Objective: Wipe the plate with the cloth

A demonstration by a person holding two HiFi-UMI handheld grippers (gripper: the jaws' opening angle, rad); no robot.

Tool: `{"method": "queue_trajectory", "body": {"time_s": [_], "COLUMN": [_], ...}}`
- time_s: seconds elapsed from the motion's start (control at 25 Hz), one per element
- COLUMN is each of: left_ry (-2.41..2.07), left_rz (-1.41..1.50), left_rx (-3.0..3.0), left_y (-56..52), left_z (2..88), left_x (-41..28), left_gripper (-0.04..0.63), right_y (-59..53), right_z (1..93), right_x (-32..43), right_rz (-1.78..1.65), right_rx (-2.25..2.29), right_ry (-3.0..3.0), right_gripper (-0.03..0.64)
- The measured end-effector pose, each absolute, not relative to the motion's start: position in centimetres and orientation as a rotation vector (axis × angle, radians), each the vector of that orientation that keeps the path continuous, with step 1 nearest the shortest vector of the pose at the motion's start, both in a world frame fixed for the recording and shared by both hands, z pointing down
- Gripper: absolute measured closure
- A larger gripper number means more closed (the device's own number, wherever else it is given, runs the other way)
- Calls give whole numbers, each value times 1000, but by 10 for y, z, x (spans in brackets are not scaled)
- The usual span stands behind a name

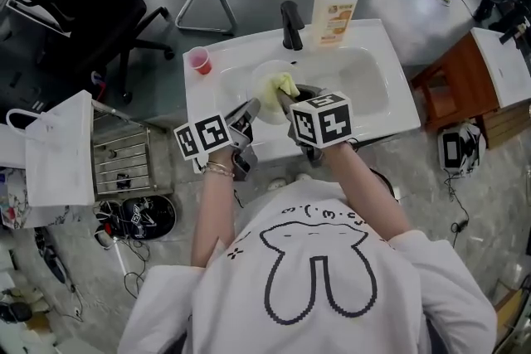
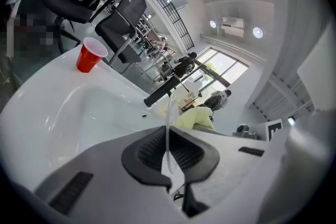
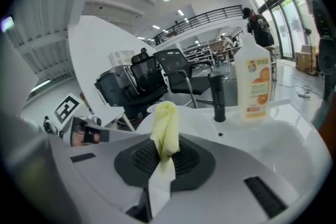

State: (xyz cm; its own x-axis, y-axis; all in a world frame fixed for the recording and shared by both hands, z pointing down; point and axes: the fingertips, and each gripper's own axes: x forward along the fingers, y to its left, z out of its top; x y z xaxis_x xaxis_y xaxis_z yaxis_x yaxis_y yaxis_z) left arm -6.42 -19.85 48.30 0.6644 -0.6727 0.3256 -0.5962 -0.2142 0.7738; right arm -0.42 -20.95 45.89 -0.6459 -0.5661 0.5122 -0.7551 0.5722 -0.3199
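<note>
Left hand-held gripper [image 2: 169, 162] clamps plate [image 2: 168, 118] rim; right hand-held gripper [image 3: 164, 160] pinches cloth [image 3: 166, 123]. Best press it flat, sweep whole face.

Head view: plate [image 1: 262, 98] partly hidden behind cloth [image 1: 287, 84] and right hand-held gripper [image 1: 283, 101]. Left gripper view: plate edge-on, face unseen. Soap bottle [image 1: 333, 9] label unreadable.
</note>
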Motion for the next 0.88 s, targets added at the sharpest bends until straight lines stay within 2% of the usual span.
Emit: {"method": "queue_trajectory", "body": {"time_s": [0.24,0.4,0.88], "left_ry": [-1000,-1022,-1028], "left_rz": [-75,-64,-89], "left_rx": [1929,1924,1942], "left_y": [-194,-192,-194], "left_z": [478,480,474], "left_x": [-60,-64,-72], "left_gripper": [578,578,574], "right_y": [-192,-197,-224], "right_z": [474,484,517], "right_x": [-34,-29,47], "right_rz": [501,486,592], "right_rx": [936,938,1215], "right_ry": [-2435,-2392,-2099], "right_gripper": [569,569,569]}}
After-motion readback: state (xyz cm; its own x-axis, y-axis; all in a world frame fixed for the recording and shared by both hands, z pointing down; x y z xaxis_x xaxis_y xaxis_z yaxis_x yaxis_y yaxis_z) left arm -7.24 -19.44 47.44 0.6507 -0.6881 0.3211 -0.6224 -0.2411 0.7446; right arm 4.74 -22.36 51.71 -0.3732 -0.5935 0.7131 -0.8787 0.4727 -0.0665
